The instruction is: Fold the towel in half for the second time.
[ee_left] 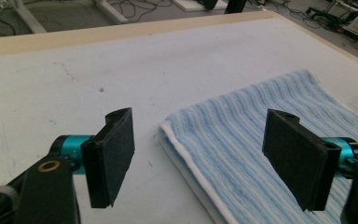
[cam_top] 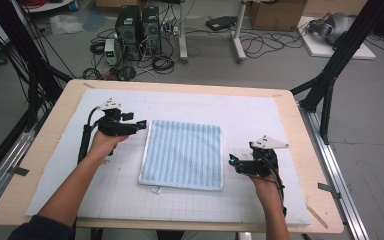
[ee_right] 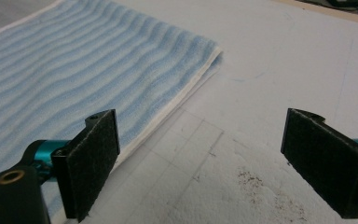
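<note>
A folded towel [cam_top: 182, 154] with pale blue and white stripes lies flat in the middle of the white mat [cam_top: 260, 115]. My left gripper [cam_top: 141, 124] hovers at the towel's far left corner, jaws open, with the towel's corner [ee_left: 168, 127] below and between them but not pinched. My right gripper [cam_top: 231, 160] rests just off the towel's right edge near the front, jaws wide open over bare mat; the towel's edge [ee_right: 182, 98] passes under its left pad [ee_right: 93, 163].
The mat covers a wooden table [cam_top: 300, 165] with a printed grid on its near half. Black frame legs [cam_top: 330, 70] stand at the right rear. Computers and cables [cam_top: 137, 35] sit on the floor beyond the table.
</note>
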Available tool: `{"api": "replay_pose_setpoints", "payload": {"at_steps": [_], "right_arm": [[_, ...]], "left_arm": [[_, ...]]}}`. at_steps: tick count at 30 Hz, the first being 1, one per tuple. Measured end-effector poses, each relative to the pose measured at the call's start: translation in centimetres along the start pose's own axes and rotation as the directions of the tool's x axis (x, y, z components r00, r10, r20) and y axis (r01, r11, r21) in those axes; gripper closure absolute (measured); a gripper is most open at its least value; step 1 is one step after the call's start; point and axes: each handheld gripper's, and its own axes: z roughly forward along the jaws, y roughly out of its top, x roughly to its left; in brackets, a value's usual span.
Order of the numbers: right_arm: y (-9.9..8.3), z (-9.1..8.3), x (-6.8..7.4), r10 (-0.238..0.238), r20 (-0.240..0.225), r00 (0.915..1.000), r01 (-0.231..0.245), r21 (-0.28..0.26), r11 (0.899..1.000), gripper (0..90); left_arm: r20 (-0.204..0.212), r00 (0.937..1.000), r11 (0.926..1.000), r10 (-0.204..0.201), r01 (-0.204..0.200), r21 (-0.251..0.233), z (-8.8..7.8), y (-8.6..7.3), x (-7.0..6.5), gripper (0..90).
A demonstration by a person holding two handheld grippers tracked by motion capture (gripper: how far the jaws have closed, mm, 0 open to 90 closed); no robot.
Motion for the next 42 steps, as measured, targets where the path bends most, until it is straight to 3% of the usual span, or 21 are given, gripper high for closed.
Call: {"api": "replay_pose_setpoints", "payload": {"at_steps": [3, 8, 12, 20, 25, 30, 33, 36, 42], "right_arm": [[0.0, 0.0, 0.0, 0.002, 0.000, 1.0000, -0.002, 0.000, 1.000, 10.8], [0.0, 0.1, 0.0, 0.004, -0.002, 1.0000, -0.004, 0.007, 1.000, 10.7], [-0.1, 0.2, 0.0, 0.004, -0.008, 1.0000, -0.004, 0.015, 1.000, 10.8], [-0.1, 0.3, 0.0, 0.003, -0.010, 0.9999, -0.003, 0.022, 1.000, 10.8], [-0.2, 0.8, 0.1, 0.002, -0.020, 0.9998, -0.002, 0.036, 0.999, 10.8], [-0.1, 1.2, 0.2, 0.001, -0.027, 0.9996, 0.000, 0.042, 0.999, 10.8], [0.3, 1.6, 0.1, 0.010, -0.026, 0.9996, -0.008, 0.043, 0.999, 10.8], [0.9, 2.4, -0.3, 0.022, -0.014, 0.9997, -0.022, 0.054, 0.998, 10.8], [2.7, 5.3, -1.6, 0.051, -0.061, 0.9969, -0.046, 0.071, 0.996, 10.8]], "left_arm": [[-0.007, 1.0000, 0.9992, 0.001, -0.001, 0.041, 1.3, 0.4, 0.5, 30.2], [-0.018, 0.9998, 0.9980, -0.011, 0.012, 0.062, 3.4, 0.6, 1.2, 32.5], [-0.017, 0.9999, 0.9957, 0.002, 0.000, 0.092, 4.8, 0.4, 1.4, 36.6], [-0.021, 0.9992, 0.9836, 0.035, -0.031, 0.178, 6.7, -0.7, 1.5, 47.5], [-0.023, 0.9986, 0.9805, 0.047, -0.042, 0.192, 7.0, -1.0, 1.4, 55.8], [0.011, 0.9947, 0.9738, 0.102, -0.102, 0.203, 7.1, -1.1, 1.2, 69.3], [0.038, 0.9949, 0.9747, 0.093, -0.099, 0.200, 7.1, -1.2, 1.1, 83.6], [0.051, 0.9958, 0.9762, 0.077, -0.085, 0.200, 7.0, -1.2, 1.2, 85.6], [0.061, 0.9969, 0.9799, 0.049, -0.060, 0.190, 6.7, -1.1, 1.4, 86.1]]}}
